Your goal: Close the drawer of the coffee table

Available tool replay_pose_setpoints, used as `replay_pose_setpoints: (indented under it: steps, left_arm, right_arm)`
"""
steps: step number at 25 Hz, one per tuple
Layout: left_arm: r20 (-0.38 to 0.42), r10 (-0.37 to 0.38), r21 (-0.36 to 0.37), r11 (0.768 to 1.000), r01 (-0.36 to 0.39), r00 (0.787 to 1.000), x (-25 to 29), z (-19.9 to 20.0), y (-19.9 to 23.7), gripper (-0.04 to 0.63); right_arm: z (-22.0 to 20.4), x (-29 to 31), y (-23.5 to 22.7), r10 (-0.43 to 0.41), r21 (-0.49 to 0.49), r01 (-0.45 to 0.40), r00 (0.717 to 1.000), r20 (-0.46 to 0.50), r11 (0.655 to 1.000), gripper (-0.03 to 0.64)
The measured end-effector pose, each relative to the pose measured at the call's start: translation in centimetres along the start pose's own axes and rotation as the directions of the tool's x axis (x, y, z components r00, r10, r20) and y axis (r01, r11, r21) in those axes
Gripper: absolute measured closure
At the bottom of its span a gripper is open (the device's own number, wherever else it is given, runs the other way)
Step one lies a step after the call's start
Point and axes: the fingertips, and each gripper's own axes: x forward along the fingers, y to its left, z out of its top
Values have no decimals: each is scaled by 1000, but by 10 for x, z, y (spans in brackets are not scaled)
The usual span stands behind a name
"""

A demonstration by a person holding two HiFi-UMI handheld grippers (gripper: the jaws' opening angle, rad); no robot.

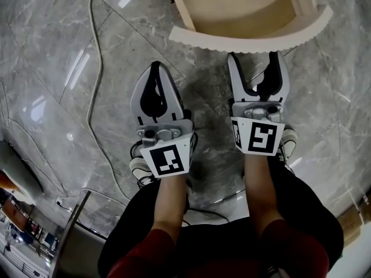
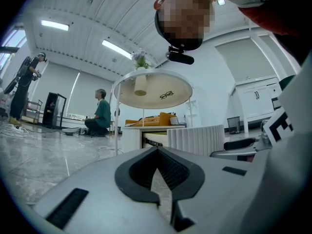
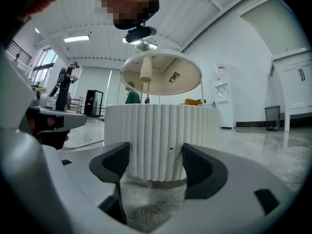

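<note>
The coffee table's drawer (image 1: 243, 7) stands pulled out at the top of the head view, with a bare wooden inside and a curved, ribbed white front (image 1: 249, 40). My right gripper (image 1: 256, 58) is open just short of that front, one finger to each side of its middle, pads not touching it. In the right gripper view the ribbed front (image 3: 161, 140) fills the space ahead of the open right gripper (image 3: 156, 164). My left gripper (image 1: 155, 68) hangs shut and empty over the floor, left of the drawer. The left gripper view has the ribbed front (image 2: 195, 139) ahead to the right of the shut left gripper (image 2: 157, 149).
The floor is glossy grey marble, and a thin cable (image 1: 93, 68) runs down it on the left. The table's round top (image 2: 153, 89) sits above its body. A person (image 2: 101, 113) sits on the floor far off. White cabinets (image 2: 258, 101) line the right wall.
</note>
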Motion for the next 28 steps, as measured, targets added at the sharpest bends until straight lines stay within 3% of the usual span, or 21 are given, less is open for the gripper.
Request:
replay_pose_setpoints:
  steps: [8,22,28]
  left_arm:
    - [4,55,-33,998,-55,998,3,2,13,581]
    - [1,52,-9,999,-52,999,-3,3,14,581]
    - [0,52,-3,999,-52,999,-3,3,14,581]
  right_arm:
    - [3,22,0,-9,-13,9,1000,-7,1000,296]
    - [8,66,0,-1,-53,1,1000,4,999,296]
    - [12,85,-1,-6,-10,6,1000,13,1000,298]
